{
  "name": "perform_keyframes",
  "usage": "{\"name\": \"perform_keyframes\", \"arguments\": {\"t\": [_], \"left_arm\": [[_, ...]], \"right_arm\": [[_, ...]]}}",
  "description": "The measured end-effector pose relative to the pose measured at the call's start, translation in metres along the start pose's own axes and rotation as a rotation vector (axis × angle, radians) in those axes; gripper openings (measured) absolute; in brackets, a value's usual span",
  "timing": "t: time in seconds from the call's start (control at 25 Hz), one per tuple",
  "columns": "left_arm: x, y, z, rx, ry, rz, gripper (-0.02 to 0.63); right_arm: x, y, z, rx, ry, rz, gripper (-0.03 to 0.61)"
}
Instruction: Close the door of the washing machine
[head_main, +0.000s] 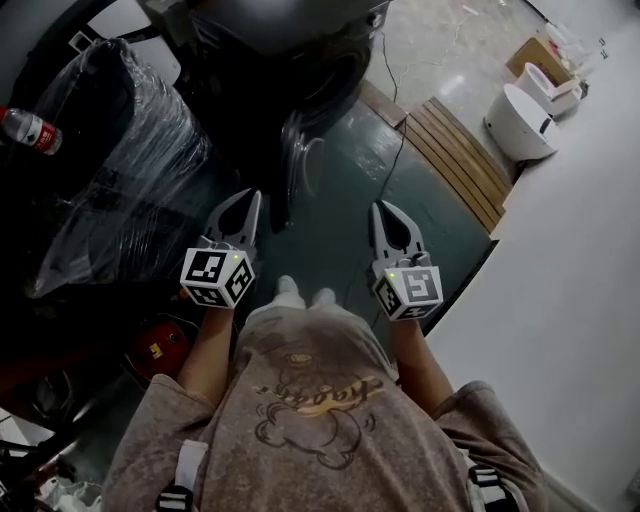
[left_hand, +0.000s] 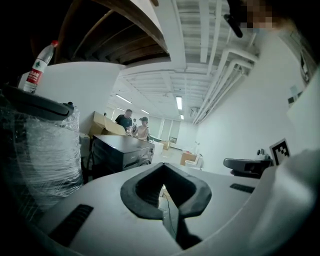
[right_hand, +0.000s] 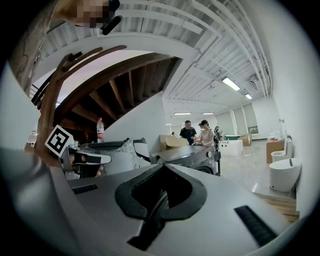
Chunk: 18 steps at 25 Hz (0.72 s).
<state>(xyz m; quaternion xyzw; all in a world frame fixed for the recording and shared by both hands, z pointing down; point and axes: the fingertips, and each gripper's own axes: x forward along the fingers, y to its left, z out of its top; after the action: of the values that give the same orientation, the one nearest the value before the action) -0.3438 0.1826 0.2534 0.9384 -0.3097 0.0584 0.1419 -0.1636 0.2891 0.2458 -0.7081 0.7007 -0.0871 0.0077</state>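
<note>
The dark washing machine (head_main: 290, 45) stands ahead of me, and its round door (head_main: 300, 165) hangs open, swung out toward me. Both grippers are held side by side short of it, over the dark green floor. My left gripper (head_main: 250, 197) is shut and empty, its tip just left of the door's lower edge. My right gripper (head_main: 386, 208) is shut and empty too, to the right of the door and apart from it. The machine (left_hand: 122, 150) shows beyond the shut left gripper (left_hand: 162, 166), and the machine (right_hand: 197, 155) also sits beyond the shut right gripper (right_hand: 164, 166).
A large plastic-wrapped object (head_main: 120, 150) with a water bottle (head_main: 30, 130) on it stands at the left. A cable (head_main: 400, 150) runs over the floor beside wooden boards (head_main: 455, 155). White toilets (head_main: 520, 120) and a white wall (head_main: 570, 300) are at the right. Two people (right_hand: 197, 132) stand far behind.
</note>
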Motion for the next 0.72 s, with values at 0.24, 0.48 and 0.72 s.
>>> {"name": "perform_keyframes", "arguments": {"t": [0.24,0.48,0.72], "left_arm": [[0.026,0.023,-0.017,-0.015,0.02,0.018,0.002],[0.064,0.051,-0.034,-0.023,0.08,0.008,0.002],[0.109,0.081,-0.056,-0.013,0.137,-0.013,0.002]], "right_arm": [[0.028,-0.011,-0.027,0.006,0.049,0.013,-0.006],[0.061,-0.025,-0.051,0.044,0.091,-0.016,-0.006],[0.099,-0.048,-0.074,0.033,0.14,-0.052,-0.006]]}}
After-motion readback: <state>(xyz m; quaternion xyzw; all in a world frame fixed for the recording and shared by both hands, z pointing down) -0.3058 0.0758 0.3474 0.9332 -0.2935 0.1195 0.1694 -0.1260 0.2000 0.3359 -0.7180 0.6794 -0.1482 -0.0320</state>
